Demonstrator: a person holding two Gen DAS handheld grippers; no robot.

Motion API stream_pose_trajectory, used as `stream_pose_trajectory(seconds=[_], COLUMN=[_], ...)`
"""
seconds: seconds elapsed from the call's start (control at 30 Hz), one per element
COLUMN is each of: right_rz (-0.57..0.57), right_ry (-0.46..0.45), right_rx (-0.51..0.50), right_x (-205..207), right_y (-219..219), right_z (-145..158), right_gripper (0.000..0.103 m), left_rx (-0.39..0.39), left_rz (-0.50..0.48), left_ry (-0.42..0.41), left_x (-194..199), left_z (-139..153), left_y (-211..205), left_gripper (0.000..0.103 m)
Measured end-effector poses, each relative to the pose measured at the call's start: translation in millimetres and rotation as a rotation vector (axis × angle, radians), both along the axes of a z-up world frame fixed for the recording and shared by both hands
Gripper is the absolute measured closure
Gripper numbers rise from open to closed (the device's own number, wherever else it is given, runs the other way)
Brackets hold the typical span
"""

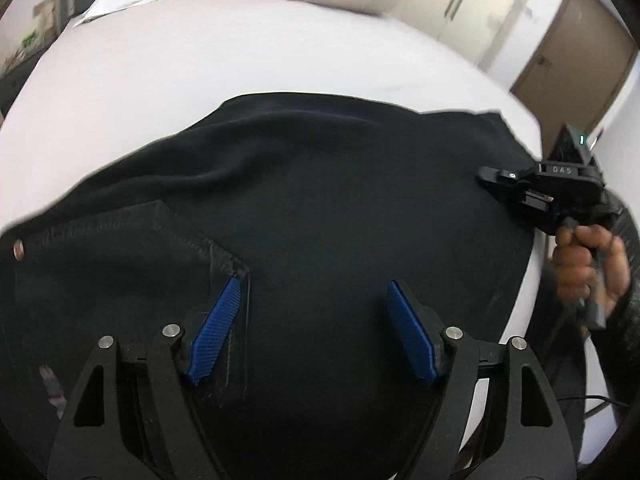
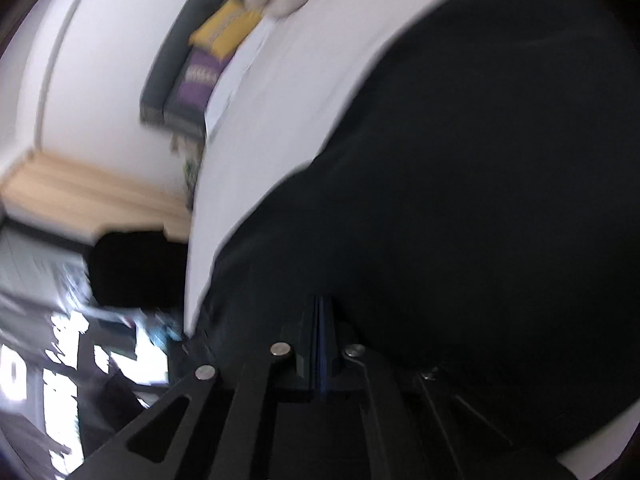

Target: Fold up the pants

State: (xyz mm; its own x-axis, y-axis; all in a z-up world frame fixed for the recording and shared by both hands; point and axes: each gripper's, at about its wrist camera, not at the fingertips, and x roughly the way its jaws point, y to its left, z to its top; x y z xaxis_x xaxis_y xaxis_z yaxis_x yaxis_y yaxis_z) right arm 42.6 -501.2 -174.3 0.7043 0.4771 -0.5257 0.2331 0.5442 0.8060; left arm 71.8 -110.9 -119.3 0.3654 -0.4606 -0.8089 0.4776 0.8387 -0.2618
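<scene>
Black pants (image 1: 320, 200), white bed (image 1: 200, 60), blue finger pads (image 1: 216, 332).

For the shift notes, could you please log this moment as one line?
task: fold pants | pants: dark, spread on white bed | left claw: open above pants | right claw: shut at pants' edge, grip unclear

Left tool (image 1: 312, 332) wide apart, pitched downward; right tool (image 2: 323, 320) closed, rolled sideways.
</scene>
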Motion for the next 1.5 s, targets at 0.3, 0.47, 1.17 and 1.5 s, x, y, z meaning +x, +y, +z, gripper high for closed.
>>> stream_pose_trajectory(seconds=[0.3, 0.47, 1.17, 1.5], right_rz=[-0.436, -0.538, -0.543, -0.564], right_ry=[0.064, 0.018, -0.03, -0.118], right_rx=[-0.177, -0.326, 0.069, 0.227], right_x=[-68, -107, -152, -133], right_y=[-160, -144, -174, -190], right_z=[16, 76, -9, -36], right_gripper=[0.103, 0.04, 0.058, 0.082], left_rx=[-0.089, -0.113, -0.118, -0.145], left_rz=[0.171, 0.241, 0.146, 0.149], left_ry=[0.041, -0.005, 0.079, 0.09], left_x=[-2, -10, 15, 13], left_z=[-6, 15, -14, -18], left_y=[70, 85, 32, 42], left_gripper=[0.034, 0.034, 0.034, 0.034])
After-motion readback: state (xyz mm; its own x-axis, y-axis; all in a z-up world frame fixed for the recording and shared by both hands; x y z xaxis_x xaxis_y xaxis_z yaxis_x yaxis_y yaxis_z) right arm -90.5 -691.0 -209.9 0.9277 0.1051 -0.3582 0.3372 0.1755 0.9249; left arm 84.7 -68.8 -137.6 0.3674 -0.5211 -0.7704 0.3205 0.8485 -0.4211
